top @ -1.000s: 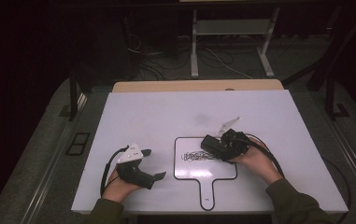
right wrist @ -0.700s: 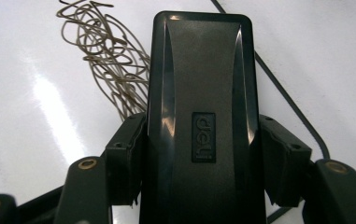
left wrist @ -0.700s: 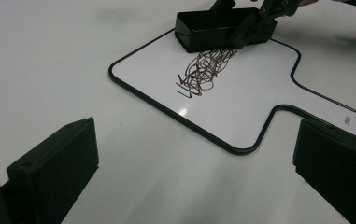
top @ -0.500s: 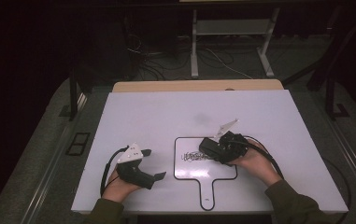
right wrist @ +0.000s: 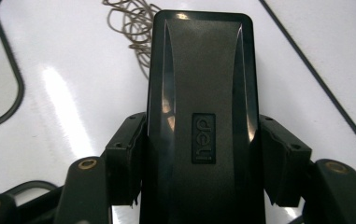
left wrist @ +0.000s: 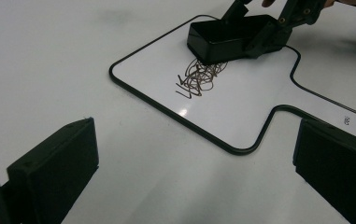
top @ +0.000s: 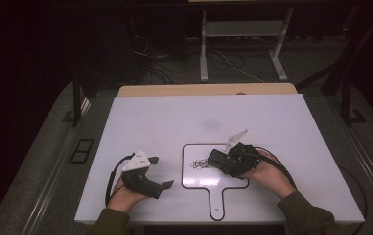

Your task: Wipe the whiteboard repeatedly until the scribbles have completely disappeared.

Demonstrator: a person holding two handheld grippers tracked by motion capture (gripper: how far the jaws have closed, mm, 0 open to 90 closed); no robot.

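Your right gripper [top: 223, 160] sits lower right of centre in the high view, and its jaws are clamped on a black whiteboard eraser [right wrist: 202, 116]. In the right gripper view you can see both pads squeezing the eraser's long sides, with the embossed logo facing up at you. The eraser rests flat on the small paddle-shaped whiteboard [top: 233, 181], its front end right at the edge of the brown scribble [left wrist: 198, 79], which sits in the board's left half in the high view.

Your left gripper [top: 162, 172] is down in the lower left of centre, resting on the white table [top: 174, 117] just beside the board's left edge. Its 2 jaws stand wide apart with nothing between them, just bare table and the board's black rim in the left gripper view.
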